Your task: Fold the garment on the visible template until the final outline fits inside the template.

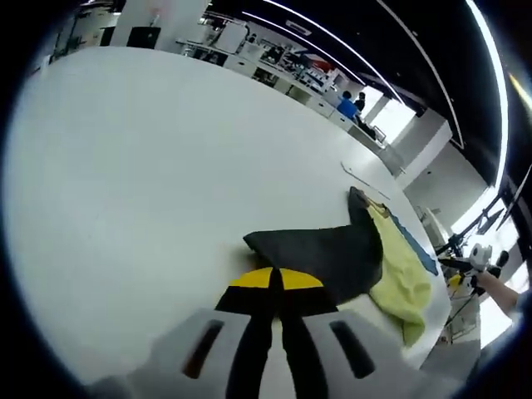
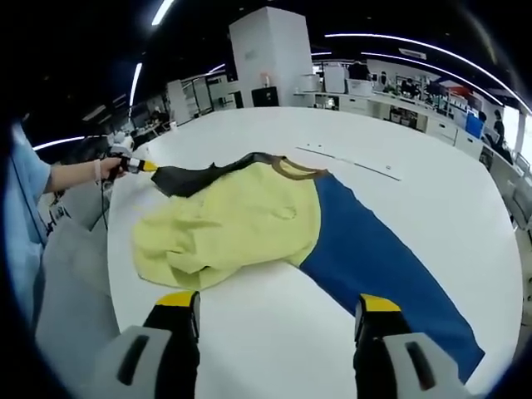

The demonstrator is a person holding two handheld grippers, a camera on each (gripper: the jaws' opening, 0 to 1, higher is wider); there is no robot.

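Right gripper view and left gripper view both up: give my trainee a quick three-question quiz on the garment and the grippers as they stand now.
1. True or false: in the right gripper view, the right gripper has its jaws closed on the garment.
2. Which part of the garment is the left gripper clamped on? A) the blue sleeve B) the black sleeve C) the yellow body
3. Fill in: in the right gripper view, the brown collar sits between the yellow body and the ____ table.

Key: 1 false, the jaws stand apart over bare table; 2 B; 3 white.
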